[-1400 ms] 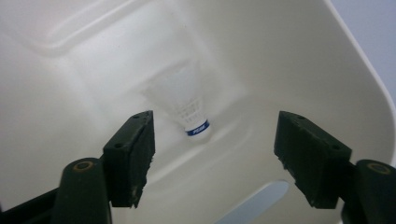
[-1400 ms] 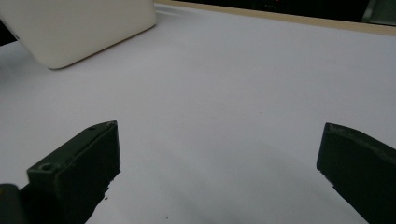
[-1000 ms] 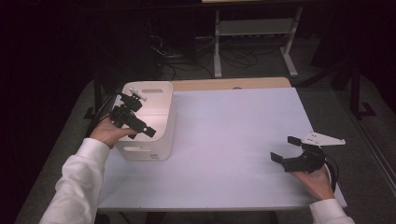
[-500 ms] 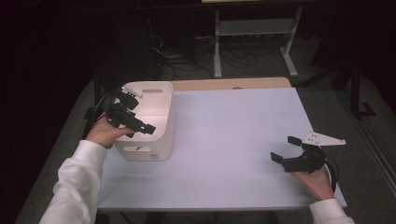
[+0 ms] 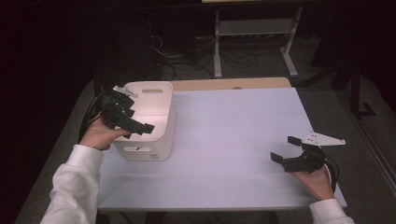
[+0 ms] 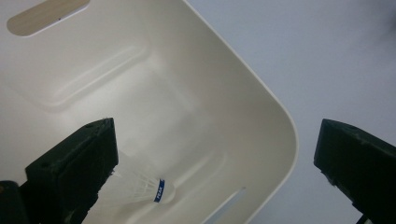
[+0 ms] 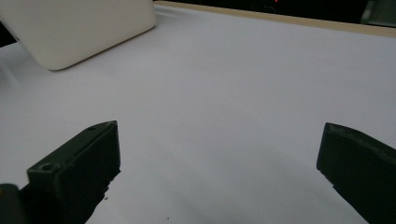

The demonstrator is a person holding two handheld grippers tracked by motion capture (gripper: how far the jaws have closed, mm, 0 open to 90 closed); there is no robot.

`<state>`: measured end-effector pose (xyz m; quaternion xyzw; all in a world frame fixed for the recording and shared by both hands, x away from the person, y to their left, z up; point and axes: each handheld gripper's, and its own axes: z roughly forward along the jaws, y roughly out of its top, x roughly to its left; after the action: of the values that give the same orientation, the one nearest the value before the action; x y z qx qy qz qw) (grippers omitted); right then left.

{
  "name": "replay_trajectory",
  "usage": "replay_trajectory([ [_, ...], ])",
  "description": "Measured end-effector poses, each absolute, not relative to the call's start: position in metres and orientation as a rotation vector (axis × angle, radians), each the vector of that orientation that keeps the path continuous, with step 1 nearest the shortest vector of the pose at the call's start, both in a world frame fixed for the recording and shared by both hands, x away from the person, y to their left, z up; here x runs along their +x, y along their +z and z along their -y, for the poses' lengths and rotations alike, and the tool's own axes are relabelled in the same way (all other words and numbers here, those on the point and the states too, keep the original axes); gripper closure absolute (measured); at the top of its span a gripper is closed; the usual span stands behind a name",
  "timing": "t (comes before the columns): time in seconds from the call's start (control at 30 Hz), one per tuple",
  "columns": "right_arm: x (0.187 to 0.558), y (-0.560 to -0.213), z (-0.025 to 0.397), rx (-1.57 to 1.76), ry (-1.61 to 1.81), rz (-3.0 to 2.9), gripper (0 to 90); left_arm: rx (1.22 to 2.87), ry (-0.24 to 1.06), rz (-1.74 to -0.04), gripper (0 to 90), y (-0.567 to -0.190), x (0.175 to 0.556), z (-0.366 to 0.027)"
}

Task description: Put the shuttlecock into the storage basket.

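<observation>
A cream plastic bin (image 5: 161, 112) stands at the table's left side. My left gripper (image 5: 139, 120) hovers over its open top with both jaws wide apart and nothing between them. In the left gripper view a white shuttlecock (image 6: 140, 186) with a blue band lies on the floor of the bin (image 6: 261, 88), partly hidden behind the left jaw of the left gripper (image 6: 215, 172). My right gripper (image 5: 285, 148) rests low over the table near the front right corner, open and empty. The right gripper (image 7: 217, 172) points across bare tabletop toward the bin (image 7: 79, 28).
The white table (image 5: 233, 140) has a wooden strip along its far edge. Beyond it, on the dark floor, stand a metal stand (image 5: 254, 32) and loose cables (image 5: 187, 56). A cable trails from each gripper.
My left gripper has shifted slightly to the left over the bin. The right gripper has stayed where it was.
</observation>
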<state>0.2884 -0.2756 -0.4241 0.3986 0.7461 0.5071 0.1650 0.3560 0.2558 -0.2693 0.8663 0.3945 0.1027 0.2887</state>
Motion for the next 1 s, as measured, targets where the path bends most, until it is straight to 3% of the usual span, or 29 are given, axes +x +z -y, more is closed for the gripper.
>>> replay_trajectory([
  [1.0,0.288,-0.424,0.276,1.131,1.446,-2.126,0.0,2.156,0.277,-0.91,0.0,-0.267,0.324,-0.274],
])
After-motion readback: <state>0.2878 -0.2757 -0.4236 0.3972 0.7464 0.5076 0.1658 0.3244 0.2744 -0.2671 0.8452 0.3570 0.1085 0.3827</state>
